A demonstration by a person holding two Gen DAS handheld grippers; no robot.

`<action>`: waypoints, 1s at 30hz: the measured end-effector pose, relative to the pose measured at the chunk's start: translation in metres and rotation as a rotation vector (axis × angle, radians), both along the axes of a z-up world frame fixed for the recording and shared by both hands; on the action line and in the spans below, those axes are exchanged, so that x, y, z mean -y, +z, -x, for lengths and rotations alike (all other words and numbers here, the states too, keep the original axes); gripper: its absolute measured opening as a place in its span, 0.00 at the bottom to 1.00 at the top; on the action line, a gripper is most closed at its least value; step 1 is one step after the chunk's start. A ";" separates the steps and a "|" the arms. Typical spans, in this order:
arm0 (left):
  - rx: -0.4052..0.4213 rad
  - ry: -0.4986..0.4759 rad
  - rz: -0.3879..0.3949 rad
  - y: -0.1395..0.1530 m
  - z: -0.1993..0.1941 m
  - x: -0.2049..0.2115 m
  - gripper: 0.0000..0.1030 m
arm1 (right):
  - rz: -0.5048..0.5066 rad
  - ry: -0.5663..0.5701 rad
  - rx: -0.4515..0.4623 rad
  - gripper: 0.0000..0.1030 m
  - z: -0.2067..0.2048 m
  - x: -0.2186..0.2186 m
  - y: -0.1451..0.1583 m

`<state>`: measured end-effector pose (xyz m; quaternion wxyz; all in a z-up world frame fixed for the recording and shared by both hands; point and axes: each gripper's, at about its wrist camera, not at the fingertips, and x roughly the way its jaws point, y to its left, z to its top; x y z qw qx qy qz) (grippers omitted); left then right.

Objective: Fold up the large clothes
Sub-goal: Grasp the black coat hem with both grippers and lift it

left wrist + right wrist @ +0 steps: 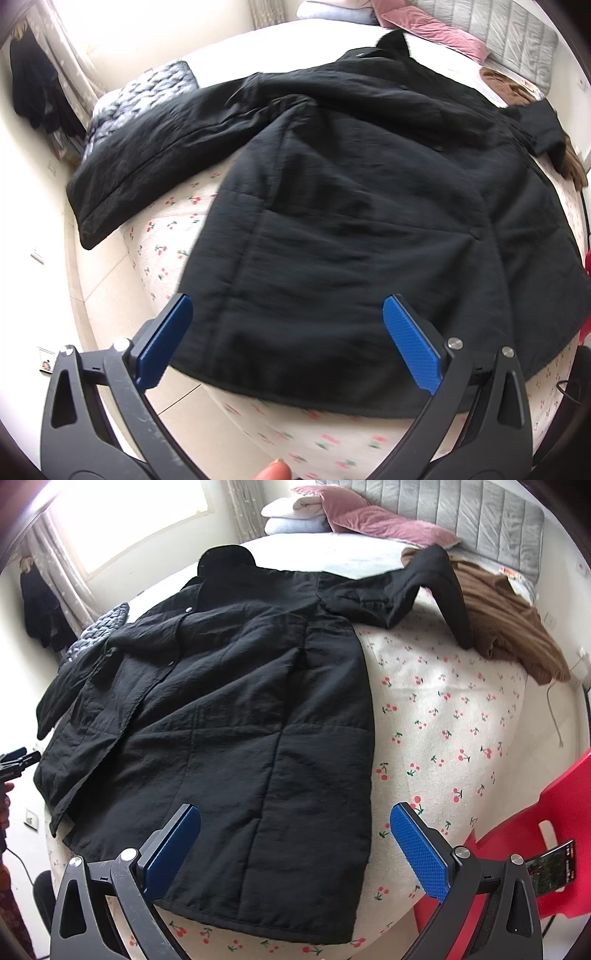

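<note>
A large black padded coat lies spread flat on the bed, collar at the far end, hem toward me. Its left sleeve stretches out to the left bed edge. In the right wrist view the coat fills the left half, and its other sleeve bends over a brown garment. My left gripper is open and empty, hovering over the hem's left part. My right gripper is open and empty above the hem's right part. Part of the left gripper shows at the left edge of the right wrist view.
The bed has a cherry-print sheet. A brown sweater lies at the far right, pink and white pillows by the headboard, a grey quilted item at the left. A red plastic chair with a phone stands at the right.
</note>
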<state>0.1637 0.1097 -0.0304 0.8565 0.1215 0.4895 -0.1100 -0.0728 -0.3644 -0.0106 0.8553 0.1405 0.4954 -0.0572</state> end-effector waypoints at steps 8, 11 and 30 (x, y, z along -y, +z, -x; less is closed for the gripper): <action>-0.154 0.073 0.254 -0.051 -0.077 -0.073 0.79 | -0.256 -0.051 -0.075 1.00 -0.018 0.050 -0.054; -0.176 0.067 0.330 -0.060 -0.073 -0.077 0.74 | -0.303 -0.047 -0.085 1.00 -0.020 0.046 -0.069; -0.285 -0.087 0.647 0.035 0.059 -0.042 0.11 | -0.331 -0.023 0.154 0.13 0.035 0.048 0.038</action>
